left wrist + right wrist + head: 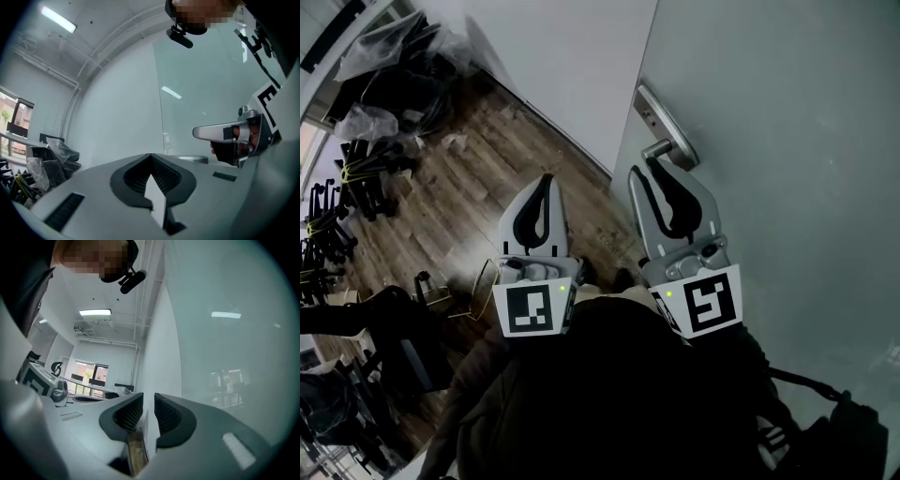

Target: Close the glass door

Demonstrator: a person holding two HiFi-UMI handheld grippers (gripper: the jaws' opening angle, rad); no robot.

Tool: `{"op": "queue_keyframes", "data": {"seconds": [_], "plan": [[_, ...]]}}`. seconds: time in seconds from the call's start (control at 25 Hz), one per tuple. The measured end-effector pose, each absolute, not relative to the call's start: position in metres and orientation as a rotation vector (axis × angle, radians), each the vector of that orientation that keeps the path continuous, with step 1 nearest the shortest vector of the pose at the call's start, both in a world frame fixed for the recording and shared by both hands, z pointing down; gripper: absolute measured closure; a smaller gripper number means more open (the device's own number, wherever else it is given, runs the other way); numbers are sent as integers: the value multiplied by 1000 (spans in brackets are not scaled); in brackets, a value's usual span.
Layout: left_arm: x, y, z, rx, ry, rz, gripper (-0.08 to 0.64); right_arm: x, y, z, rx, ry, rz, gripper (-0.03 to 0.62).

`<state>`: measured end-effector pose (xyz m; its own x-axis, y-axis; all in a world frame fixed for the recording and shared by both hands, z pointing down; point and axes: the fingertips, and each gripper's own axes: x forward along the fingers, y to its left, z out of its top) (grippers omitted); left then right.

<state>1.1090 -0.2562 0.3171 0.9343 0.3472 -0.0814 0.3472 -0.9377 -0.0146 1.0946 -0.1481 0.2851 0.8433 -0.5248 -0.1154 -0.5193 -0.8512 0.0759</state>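
Note:
The frosted glass door [787, 141] fills the right of the head view, with a metal lever handle [667, 148] on its near edge. My right gripper [642, 169] points up just below and left of that handle, its jaws a narrow slit apart with nothing between them [149, 401]. The left gripper view shows the handle [213, 132] lying across the front of the right gripper. My left gripper [547, 178] is held over the floor left of the door, apart from it, with its tips touching [151, 155] and empty.
A white wall [562, 56] meets the door's edge. Dark wood floor [469, 187] lies below. Black chair parts [366, 178] and plastic-wrapped items [403, 47] pile up at the far left. The person's dark clothing [609, 394] fills the bottom of the head view.

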Motion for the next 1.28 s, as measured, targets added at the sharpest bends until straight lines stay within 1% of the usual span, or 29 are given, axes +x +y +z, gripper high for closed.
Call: {"op": "queue_keyframes", "data": {"seconds": [0.12, 0.4, 0.6, 0.76, 1.0, 1.12, 1.28], "plan": [[1118, -244, 310, 3069, 577, -158, 563, 1104, -133, 296, 2971, -811, -130, 515], [1134, -213, 326, 3073, 646, -56, 563, 1120, -110, 336, 2958, -757, 8, 499], [1131, -205, 337, 3090, 686, 26, 563, 1122, -104, 366, 2991, -742, 119, 499], [1137, -204, 332, 3088, 681, -9, 563, 1129, -106, 382, 3015, -747, 154, 499], [1141, -208, 339, 3094, 685, 33, 563, 1133, -105, 386, 2973, -712, 122, 499], [1142, -210, 340, 3092, 673, 33, 563, 1132, -107, 390, 2984, -762, 149, 519], [1138, -205, 344, 3100, 718, 42, 563, 1131, -106, 391, 2998, -796, 160, 523]]}}
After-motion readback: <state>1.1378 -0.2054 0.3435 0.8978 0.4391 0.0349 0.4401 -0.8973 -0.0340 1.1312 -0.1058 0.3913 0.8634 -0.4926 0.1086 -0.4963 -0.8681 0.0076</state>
